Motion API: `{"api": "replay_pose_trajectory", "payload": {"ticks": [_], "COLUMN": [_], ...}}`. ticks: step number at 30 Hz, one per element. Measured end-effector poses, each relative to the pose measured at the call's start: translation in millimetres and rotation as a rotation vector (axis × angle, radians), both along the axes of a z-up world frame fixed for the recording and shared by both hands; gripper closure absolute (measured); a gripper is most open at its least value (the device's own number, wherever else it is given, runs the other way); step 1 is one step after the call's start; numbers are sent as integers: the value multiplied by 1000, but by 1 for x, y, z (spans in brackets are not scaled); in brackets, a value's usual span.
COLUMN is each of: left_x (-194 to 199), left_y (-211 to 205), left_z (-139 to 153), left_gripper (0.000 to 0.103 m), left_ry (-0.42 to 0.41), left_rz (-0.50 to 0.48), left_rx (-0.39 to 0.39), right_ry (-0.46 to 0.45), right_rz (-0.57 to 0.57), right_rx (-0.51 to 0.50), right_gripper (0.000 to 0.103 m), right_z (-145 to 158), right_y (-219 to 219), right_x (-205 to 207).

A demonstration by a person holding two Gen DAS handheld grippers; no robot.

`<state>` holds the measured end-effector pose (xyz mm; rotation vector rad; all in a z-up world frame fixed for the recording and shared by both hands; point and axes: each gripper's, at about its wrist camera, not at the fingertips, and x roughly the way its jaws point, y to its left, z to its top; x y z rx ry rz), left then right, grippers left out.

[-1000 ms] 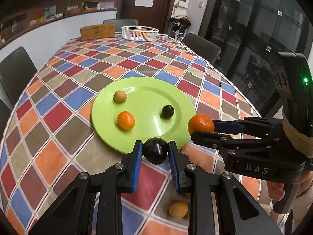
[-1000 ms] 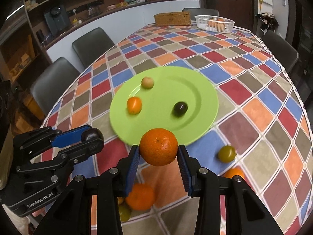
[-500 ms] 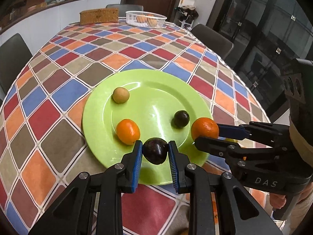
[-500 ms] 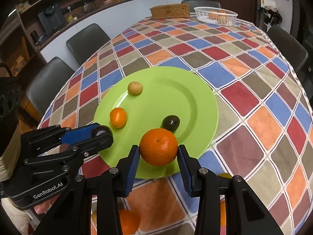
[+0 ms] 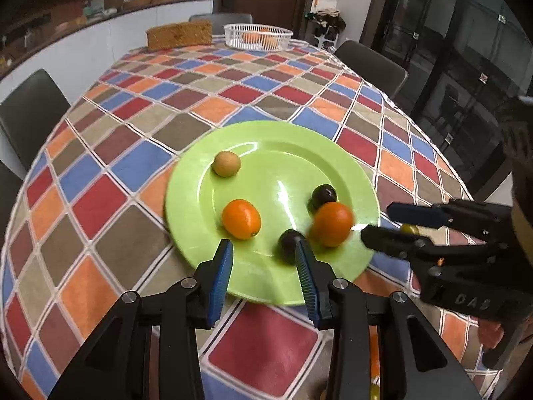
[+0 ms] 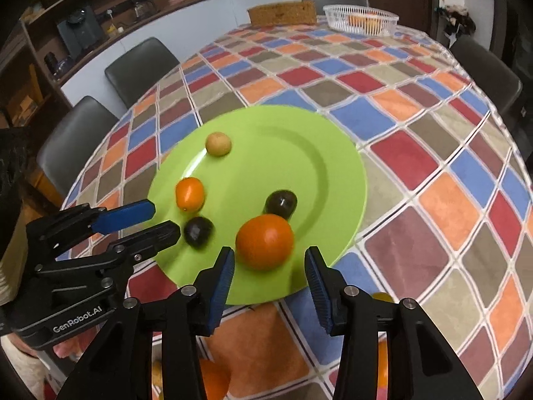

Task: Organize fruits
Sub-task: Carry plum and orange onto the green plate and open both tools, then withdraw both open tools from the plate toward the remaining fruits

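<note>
The big orange (image 6: 265, 241) sits on the green plate (image 6: 336, 180) near its six o'clock rim in the right wrist view, blurred, just ahead of the right claw (image 6: 269, 263) and free of both blue pads — the jaws stand apart with a gap on each side of the fruit. The right claw has just been opening and is released, with nothing between its pads. At eleven o'clock from the orange, almost touching it, lies a dark round fruit (image 6: 281, 203). A second dark fruit (image 6: 199, 231) lies at nine o'clock from the orange, just off the tips of the left claw (image 6: 160, 220), which comes in from the left edge of that view.

In the left wrist view this second dark fruit (image 5: 289, 245) rests on the plate (image 5: 266, 283) beside the inner face of the right-hand pad; whether it touches the pad I cannot tell. The left claw (image 5: 263, 256) has just been opening and is released too, with a clear gap to the other pad. The orange (image 5: 331, 223) lies at one o'clock from it, close by, and the right claw (image 5: 383, 223) reaches in from three o'clock.

Further in on the plate lie a small orange fruit (image 5: 241, 219) at ten o'clock from the left claw and a tan round fruit (image 5: 227, 164) beyond it at eleven. The plate rests on a counter covered by a checked cloth (image 5: 160, 106) of many colours. At the far end, at twelve o'clock, stand a white basket (image 5: 258, 35) holding orange fruit and a brown woven box (image 5: 180, 35) just to its left.
</note>
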<state>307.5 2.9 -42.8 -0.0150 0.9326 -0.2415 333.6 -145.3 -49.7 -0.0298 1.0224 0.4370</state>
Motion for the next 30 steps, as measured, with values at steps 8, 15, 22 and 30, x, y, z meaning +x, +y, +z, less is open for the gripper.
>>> {"api": "replay_pose_trajectory", "payload": {"ticks": [8, 15, 22, 30], "left_x": [-46, -86, -120, -144], "left_y": [-5, -8, -14, -34], "left_z": [39, 65, 70, 53], "left_gripper": [58, 50, 46, 44], "left_ry": [-112, -192, -220, -178], "left_rz": [-11, -11, 21, 30], "left_rx": [50, 66, 68, 26], "right_ry": [-116, -201, -290, -293], "right_rz": [-8, 3, 3, 14], "right_rx": [12, 24, -24, -50], "right_gripper": [50, 44, 43, 41], "right_z": [42, 67, 80, 75], "right_y": [-9, -15, -25, -45], "right_x": [-36, -72, -107, -128]}}
